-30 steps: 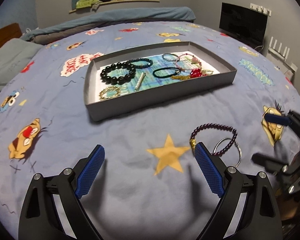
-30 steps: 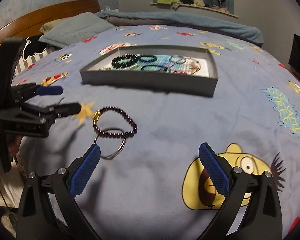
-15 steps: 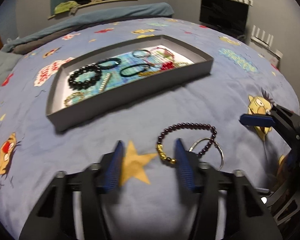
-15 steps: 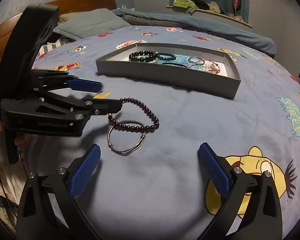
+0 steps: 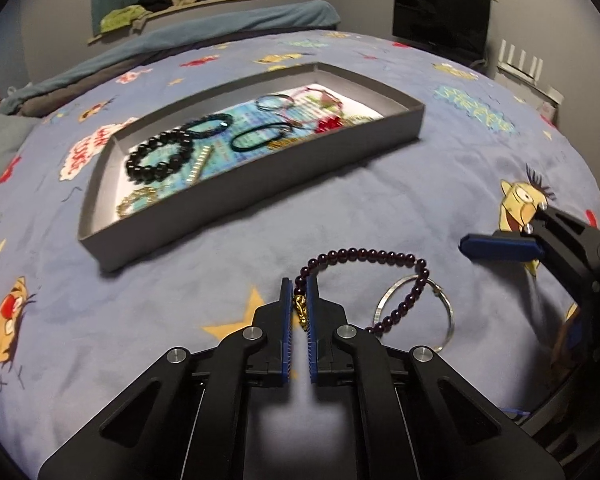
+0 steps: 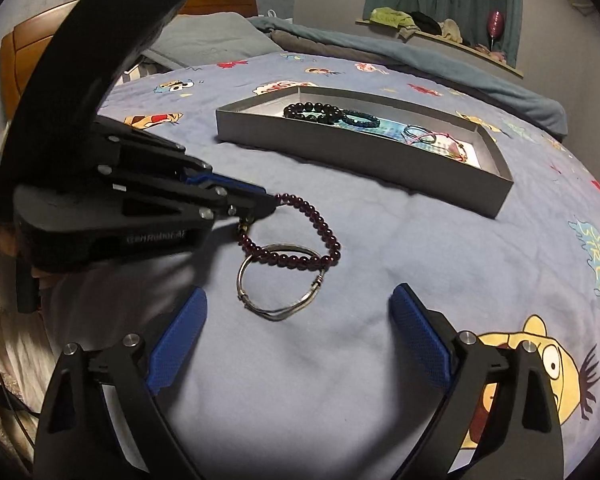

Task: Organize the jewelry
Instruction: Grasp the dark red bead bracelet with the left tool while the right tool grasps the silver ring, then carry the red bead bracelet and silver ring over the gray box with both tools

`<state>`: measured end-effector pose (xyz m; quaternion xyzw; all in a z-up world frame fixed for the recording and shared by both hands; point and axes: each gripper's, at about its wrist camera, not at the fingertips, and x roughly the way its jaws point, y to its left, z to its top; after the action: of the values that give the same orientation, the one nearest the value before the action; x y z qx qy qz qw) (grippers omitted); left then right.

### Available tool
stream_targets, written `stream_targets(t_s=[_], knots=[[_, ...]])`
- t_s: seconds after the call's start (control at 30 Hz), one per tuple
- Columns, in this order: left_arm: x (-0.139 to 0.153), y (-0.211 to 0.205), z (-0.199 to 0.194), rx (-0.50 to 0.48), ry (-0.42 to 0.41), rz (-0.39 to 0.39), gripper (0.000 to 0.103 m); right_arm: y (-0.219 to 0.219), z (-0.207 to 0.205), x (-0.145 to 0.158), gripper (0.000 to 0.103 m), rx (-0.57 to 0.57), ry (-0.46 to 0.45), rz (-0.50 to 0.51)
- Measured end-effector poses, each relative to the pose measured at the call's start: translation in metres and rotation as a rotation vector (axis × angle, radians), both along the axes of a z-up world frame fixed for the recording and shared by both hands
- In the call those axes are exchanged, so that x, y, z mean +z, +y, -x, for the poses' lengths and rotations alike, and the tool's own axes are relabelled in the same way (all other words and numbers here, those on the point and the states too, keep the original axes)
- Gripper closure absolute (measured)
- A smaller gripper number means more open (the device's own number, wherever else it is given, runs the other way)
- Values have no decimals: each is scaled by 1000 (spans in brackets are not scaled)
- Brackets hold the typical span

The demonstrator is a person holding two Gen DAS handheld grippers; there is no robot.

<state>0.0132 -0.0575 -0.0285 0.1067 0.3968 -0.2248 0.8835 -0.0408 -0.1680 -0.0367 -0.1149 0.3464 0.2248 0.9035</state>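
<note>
Two blue pads of my left gripper (image 5: 299, 294) pinch the dark bead bracelet (image 5: 374, 255) by its gold charm, bare bedspread (image 5: 380, 208) before the grey tray (image 5: 260, 178). Right view: my right gripper (image 6: 296, 316), spread wide with jaws just closing slightly, flanks the silver bangle (image 6: 281, 280) without touching it.

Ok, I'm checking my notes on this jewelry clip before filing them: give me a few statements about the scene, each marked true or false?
1. The left gripper is shut on the dark red bead bracelet. True.
2. The right gripper holds the silver bangle. False: it is open, and the bangle lies on the bedspread.
3. The bead bracelet lies across the bangle. True.
4. The grey tray is empty. False: it holds a black bead bracelet and other pieces.
</note>
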Motion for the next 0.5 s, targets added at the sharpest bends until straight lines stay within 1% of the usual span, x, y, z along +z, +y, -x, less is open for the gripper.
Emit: stream_targets(t_s=[0.07, 0.23, 0.3, 0.37, 0.4, 0.43, 0.5], knots=[[2, 8, -2, 27, -6, 4, 96, 2, -1, -1, 19, -4, -16, 21], [5, 29, -8, 90, 2, 20, 96, 7, -5, -2, 25, -9, -38, 38], [6, 36, -10, 108, 1, 21, 96, 9, -5, -3, 30, -6, -50, 52], [5, 41, -11, 117, 9, 30, 96, 11, -5, -4, 41, 1, -54, 61], [5, 42, -11, 118, 11, 32, 96, 12, -5, -3, 45, 4, -57, 61], [5, 42, -11, 117, 11, 33, 96, 12, -6, -4, 55, 6, -59, 61], [6, 43, -11, 115, 5, 35, 96, 11, -7, -3, 55, 4, -56, 52]])
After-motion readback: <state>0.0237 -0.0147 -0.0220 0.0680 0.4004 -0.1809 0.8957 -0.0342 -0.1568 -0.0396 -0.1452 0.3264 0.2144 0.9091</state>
